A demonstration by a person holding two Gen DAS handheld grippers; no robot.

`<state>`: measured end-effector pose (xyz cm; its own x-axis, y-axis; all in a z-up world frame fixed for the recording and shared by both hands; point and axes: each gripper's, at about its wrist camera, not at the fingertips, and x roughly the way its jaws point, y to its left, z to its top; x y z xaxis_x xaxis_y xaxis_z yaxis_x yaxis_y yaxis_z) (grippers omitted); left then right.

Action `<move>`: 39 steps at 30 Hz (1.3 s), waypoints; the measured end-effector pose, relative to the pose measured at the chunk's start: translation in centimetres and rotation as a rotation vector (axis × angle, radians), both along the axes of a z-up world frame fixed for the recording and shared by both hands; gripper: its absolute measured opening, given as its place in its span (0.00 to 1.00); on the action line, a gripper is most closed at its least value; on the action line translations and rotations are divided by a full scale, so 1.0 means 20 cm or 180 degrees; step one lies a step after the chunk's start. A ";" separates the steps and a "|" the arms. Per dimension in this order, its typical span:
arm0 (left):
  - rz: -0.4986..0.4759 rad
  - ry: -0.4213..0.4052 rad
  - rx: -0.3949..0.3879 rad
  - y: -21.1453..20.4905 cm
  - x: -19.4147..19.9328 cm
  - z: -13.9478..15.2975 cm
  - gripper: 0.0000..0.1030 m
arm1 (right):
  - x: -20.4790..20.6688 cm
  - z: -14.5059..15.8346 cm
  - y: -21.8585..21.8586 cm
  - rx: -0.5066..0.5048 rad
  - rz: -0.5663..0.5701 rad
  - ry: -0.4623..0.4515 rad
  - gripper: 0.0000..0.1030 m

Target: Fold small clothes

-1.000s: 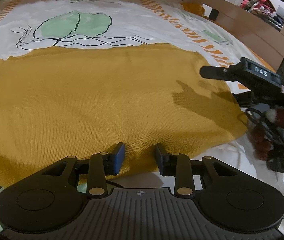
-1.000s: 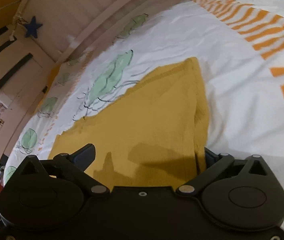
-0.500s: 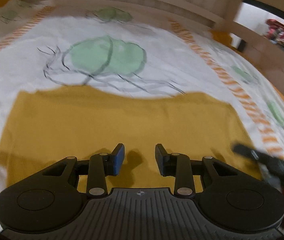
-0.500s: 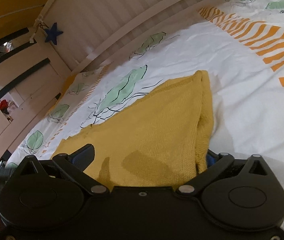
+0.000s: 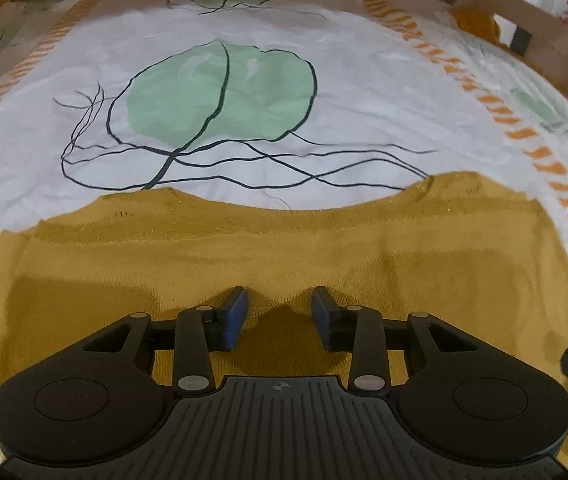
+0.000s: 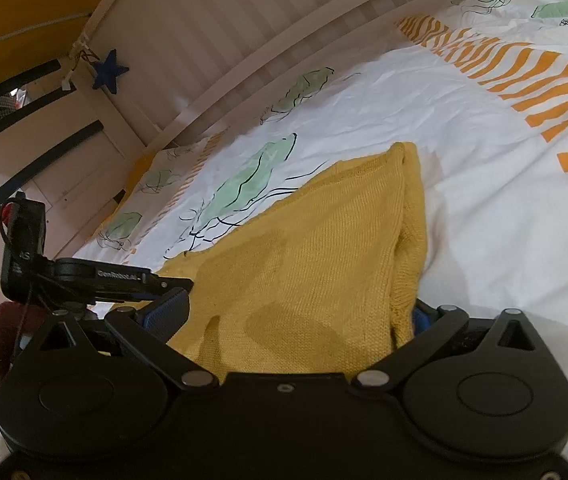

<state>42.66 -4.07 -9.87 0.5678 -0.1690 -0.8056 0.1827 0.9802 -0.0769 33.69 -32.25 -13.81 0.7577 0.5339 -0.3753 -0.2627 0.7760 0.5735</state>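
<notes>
So there's a mustard-yellow knitted garment (image 5: 284, 256) lying flat on a white bedsheet printed with green leaves and orange dashes (image 5: 364, 92), and it fills the lower half of the left wrist view, from about 9 o'clock across to 3 o'clock. Its far edge has a shallow dip in the middle, with a big green leaf print at 12 o'clock just beyond it.

The left gripper (image 5: 279, 314) hangs over the near part of the knit with its blue-padded fingers (image 5: 235, 312) spread apart and nothing between them, shadow right underneath.

The right gripper (image 6: 296, 316) is opened wide too, fingers on either side of the garment's near end. The pad at 3 o'clock is tucked under the folded edge of the knit, mostly hidden, so I can't say if it's touching. From this view the garment runs off toward 12 o'clock, and a pale slatted wooden bed rail (image 6: 243, 40) sits at 11 o'clock past the sheet.
</notes>
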 end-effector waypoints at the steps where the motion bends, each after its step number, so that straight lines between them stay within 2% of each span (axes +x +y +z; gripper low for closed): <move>1: -0.0007 0.0005 0.0013 0.00 0.00 0.00 0.35 | 0.00 0.00 0.00 0.0004 0.0000 0.0000 1.00; 6: -0.0070 0.0119 0.0000 0.00 -0.05 0.04 0.35 | 0.00 0.00 -0.01 0.0031 0.0004 0.0004 1.00; 13: -0.0245 0.0126 -0.0101 0.03 -0.30 0.04 0.36 | 0.00 0.00 -0.02 0.0078 0.0007 0.0016 1.00; 16: -0.0224 0.0135 -0.0243 0.08 -0.38 0.05 0.36 | 0.00 0.00 -0.02 0.0073 0.0010 0.0027 1.00; 20: -0.0057 0.0094 -0.0461 0.18 -0.43 0.09 0.36 | 0.01 0.01 -0.02 0.0073 0.0014 0.0057 1.00; 24: 0.0168 -0.0270 -0.0399 0.30 -0.48 0.17 0.36 | 0.02 0.01 -0.02 0.0070 0.0027 0.0121 1.00; 27: 0.0324 -0.0408 -0.0388 0.41 -0.50 0.20 0.36 | 0.03 0.02 -0.02 0.0058 0.0032 0.0180 1.00; 35: 0.0753 -0.0144 -0.0113 0.67 -0.43 0.14 0.36 | 0.10 0.07 0.00 -0.0042 0.0081 0.0528 1.00; 39: 0.0730 -0.0226 -0.0229 0.76 -0.41 0.11 0.36 | 0.15 0.11 0.03 -0.0178 0.0062 0.0785 0.97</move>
